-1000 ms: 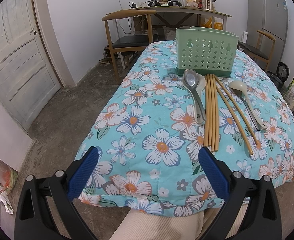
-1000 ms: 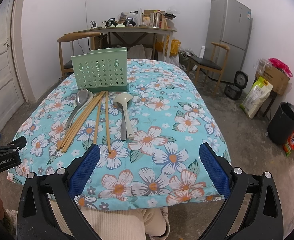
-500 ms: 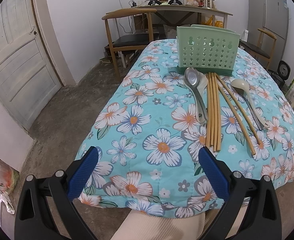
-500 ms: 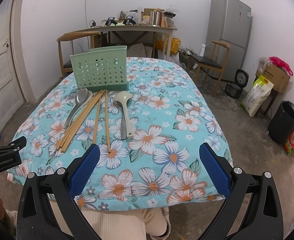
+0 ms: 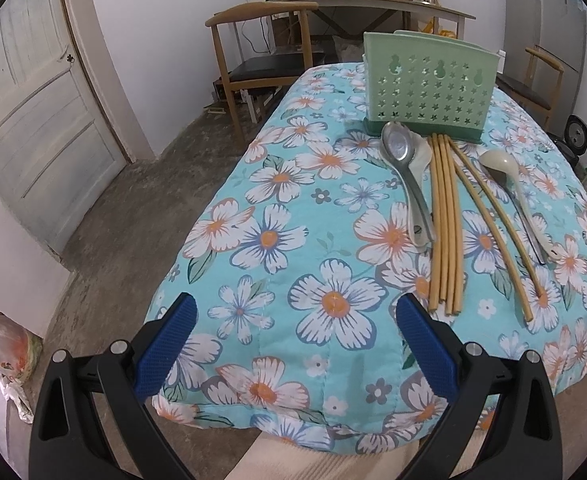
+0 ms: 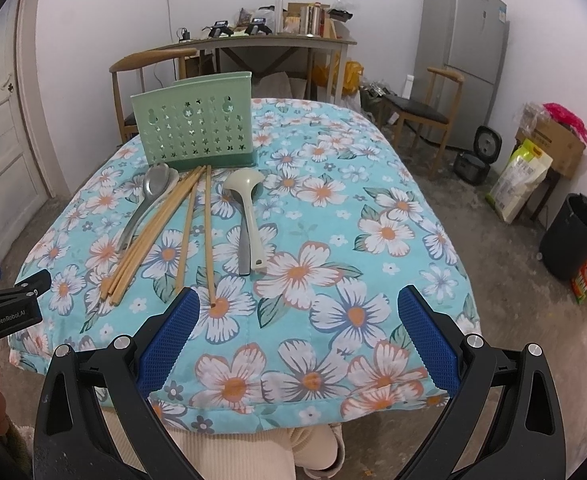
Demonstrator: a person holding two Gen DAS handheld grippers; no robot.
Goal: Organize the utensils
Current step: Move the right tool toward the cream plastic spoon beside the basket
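Right wrist view: both tools [image 6: 295, 322] [image 5: 293, 330] wide apart, empty; green holder's [image 6: 192, 132] compartments hidden behind its perforated front.

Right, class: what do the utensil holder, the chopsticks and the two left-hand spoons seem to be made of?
Utensil holder: likely moulded plastic, matte mint green, punched star holes. Chopsticks: probably bamboo or wood, plain tan, dull finish. Upper spoon: metal, apparently steel, shiny grey with reflections. Spoon under it: pale, possibly plastic or ceramic; hard to tell.

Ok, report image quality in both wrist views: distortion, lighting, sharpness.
Left wrist view: strong fisheye bending of the door, black corner vignette, soft even light, chopsticks sharp. Right wrist view: same barrel distortion, fridge leans, no glare, holder in focus.
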